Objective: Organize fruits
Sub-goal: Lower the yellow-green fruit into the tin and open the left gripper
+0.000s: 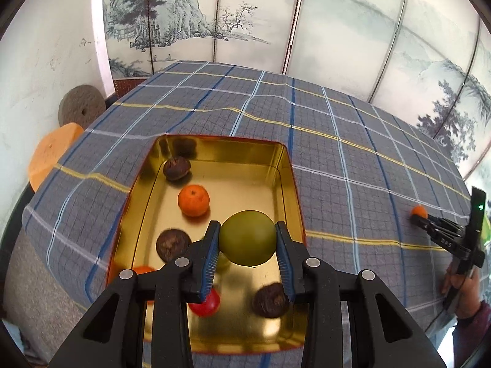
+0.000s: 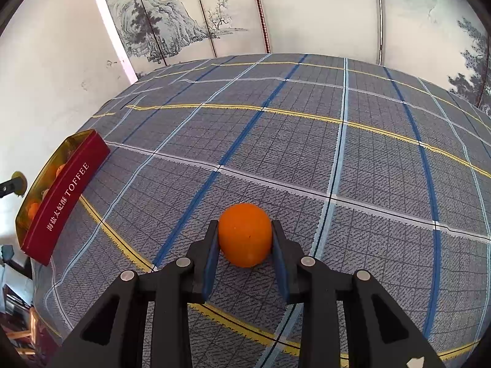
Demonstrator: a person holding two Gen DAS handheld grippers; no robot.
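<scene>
Fruits are being gathered into the gold-lined rectangular tin with red outer walls (image 1: 288, 165); the left gripper (image 1: 248, 239) is clamped on a round green fruit (image 1: 248, 237) above the tin floor, and likely needs only to lower and release; well to its right, the right gripper (image 2: 245, 236) is closed on a smooth round orange fruit (image 2: 245, 234) over the checked desk (image 2: 307, 141), which must next travel leftward to the tin.

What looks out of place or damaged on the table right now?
Nothing stands out. The tin sits flat and undented, fruit inside it. The left gripper holds a green fruit above it; the right gripper holds an orange over the wrinkled tablecloth.
</scene>
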